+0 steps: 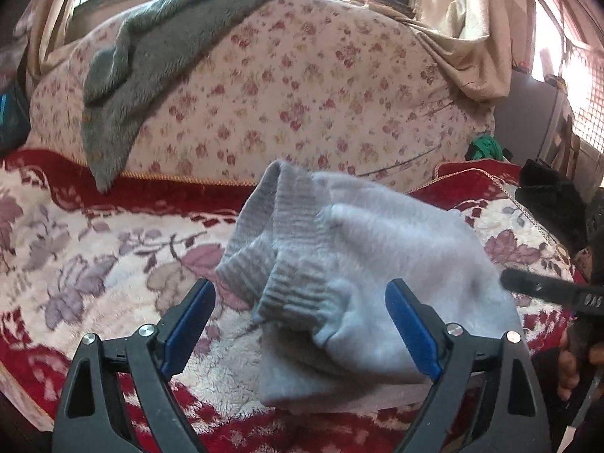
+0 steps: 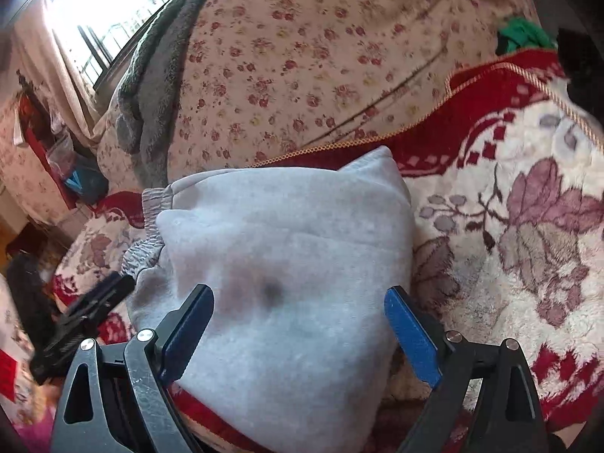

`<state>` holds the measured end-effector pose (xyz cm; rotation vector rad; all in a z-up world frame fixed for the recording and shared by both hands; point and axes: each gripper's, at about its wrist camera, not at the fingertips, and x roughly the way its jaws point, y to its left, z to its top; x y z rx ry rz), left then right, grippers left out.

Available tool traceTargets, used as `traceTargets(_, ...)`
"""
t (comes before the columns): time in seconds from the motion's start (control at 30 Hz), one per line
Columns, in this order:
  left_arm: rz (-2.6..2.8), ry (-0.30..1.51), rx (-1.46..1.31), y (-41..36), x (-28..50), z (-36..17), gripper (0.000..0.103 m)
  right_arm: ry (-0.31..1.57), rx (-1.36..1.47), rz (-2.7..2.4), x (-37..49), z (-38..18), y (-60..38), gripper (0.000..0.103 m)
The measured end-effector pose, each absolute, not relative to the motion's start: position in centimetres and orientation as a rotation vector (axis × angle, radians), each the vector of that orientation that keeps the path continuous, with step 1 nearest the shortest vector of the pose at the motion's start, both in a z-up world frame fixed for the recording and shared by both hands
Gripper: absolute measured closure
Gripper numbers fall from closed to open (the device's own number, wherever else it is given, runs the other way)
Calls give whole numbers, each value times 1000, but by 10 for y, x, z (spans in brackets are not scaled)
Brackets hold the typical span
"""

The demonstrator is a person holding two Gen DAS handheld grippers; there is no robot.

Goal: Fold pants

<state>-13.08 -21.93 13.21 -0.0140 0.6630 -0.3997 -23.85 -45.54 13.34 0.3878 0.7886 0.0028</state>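
The light grey pants (image 1: 377, 264) lie folded into a compact bundle on the red and cream floral blanket (image 1: 94, 249), with the ribbed cuffs (image 1: 279, 249) on the bundle's left. My left gripper (image 1: 300, 311) is open, its blue pads to either side of the cuffs, holding nothing. In the right wrist view the pants (image 2: 287, 256) show a dark spot, with the ribbed edge at their left. My right gripper (image 2: 298, 321) is open over the bundle, empty. The right gripper's tip (image 1: 543, 287) shows at the left view's right edge, and the left gripper (image 2: 87, 313) at the right view's left edge.
A large floral quilt roll (image 1: 302, 87) lies behind the pants with a grey fleece (image 1: 151, 49) draped over it. A black fuzzy item (image 1: 551, 196) and green cloth (image 1: 487, 147) sit at the far right. Curtains (image 1: 453, 19) and windows are behind. The blanket (image 2: 528, 226) spreads right of the pants.
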Motion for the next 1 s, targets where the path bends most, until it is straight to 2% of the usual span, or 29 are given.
traceTargets(1.0, -378, 579, 82, -269, -142, 165, 11, 750, 300, -115, -247, 152, -432, 5)
